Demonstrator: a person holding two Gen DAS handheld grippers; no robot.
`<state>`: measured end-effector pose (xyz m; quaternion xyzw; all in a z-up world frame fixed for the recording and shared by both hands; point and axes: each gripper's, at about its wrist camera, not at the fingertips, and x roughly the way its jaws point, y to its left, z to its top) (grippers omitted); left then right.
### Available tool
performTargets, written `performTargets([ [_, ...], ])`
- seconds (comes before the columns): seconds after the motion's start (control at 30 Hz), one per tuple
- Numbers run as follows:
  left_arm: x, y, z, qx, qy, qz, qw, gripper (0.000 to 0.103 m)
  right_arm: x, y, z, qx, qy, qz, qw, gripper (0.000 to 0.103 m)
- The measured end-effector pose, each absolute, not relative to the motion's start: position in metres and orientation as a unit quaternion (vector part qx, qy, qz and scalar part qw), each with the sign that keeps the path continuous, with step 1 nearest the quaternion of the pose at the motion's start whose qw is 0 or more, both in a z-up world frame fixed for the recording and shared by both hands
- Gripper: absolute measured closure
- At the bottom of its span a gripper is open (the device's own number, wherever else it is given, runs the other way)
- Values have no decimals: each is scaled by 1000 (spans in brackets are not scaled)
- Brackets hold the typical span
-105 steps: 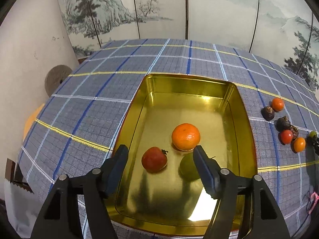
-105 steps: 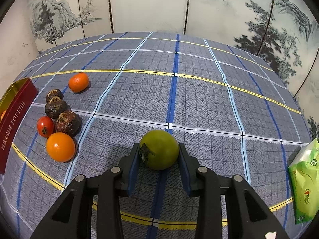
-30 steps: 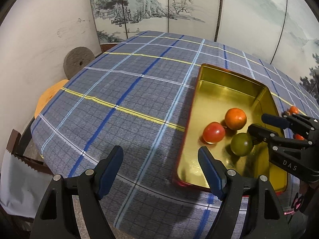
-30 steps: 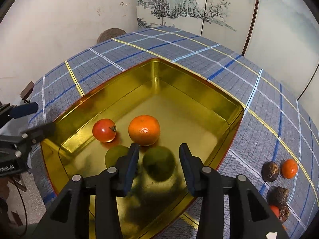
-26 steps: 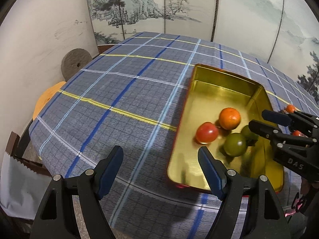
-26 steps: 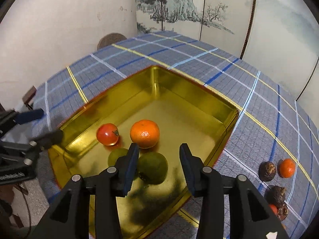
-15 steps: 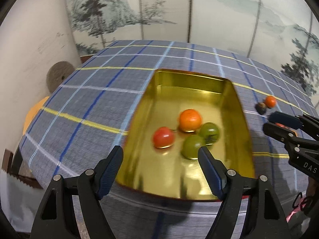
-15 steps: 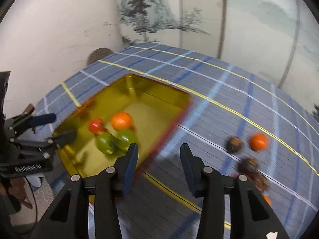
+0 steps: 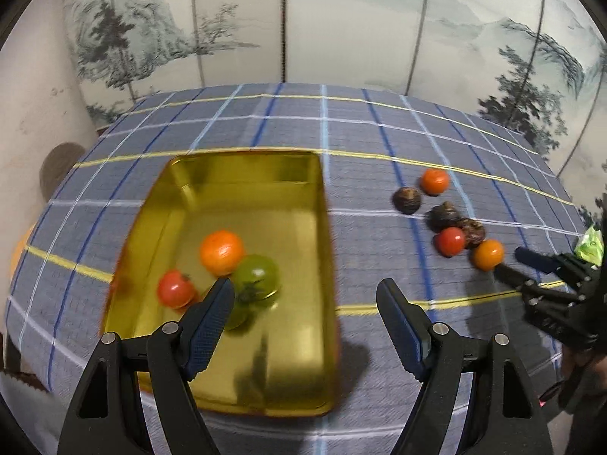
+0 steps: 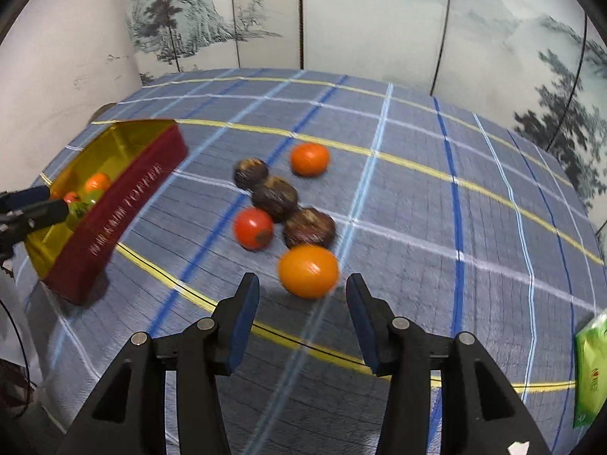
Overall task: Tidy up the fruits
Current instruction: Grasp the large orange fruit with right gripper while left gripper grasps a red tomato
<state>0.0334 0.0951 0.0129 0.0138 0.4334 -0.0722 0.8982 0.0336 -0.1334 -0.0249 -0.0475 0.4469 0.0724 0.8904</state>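
Glossy gold metal tin (image 9: 242, 174) gleaming at nine o'clock, matt woven checked cloth (image 10: 417, 204) underneath, smooth shiny orange (image 10: 308, 271) and tomato (image 10: 253, 228) skins, rough dull brown fruits (image 10: 309, 227) beside them, matt black plastic gripper (image 10: 301, 303) arms, glossy green plastic packet (image 10: 592, 371) at four o'clock

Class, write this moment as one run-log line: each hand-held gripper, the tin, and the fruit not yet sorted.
left hand-held gripper: open, empty | right hand-held gripper: opening, empty, near orange fruit | gold tin: four fruits | cloth: six loose

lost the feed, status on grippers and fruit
Both grippers empty, right gripper opening toward orange. Four fruits in tin, six left on cloth. Nothing in the way.
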Motion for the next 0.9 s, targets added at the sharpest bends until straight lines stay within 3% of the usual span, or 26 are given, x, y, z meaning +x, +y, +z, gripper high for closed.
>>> performTargets([
  [0.5, 63, 39, -2, 46, 447, -99, 888, 25, 61, -134, -54, -37, 460, 72, 884, 59],
  [0.63, 64, 30, -7, 51, 450, -102, 886, 25, 62, -135, -54, -33, 456, 76, 886, 66],
  [0.9, 69, 1, -19, 72, 449, -123, 882, 25, 56, -154, -49, -27, 444, 56, 894, 68],
])
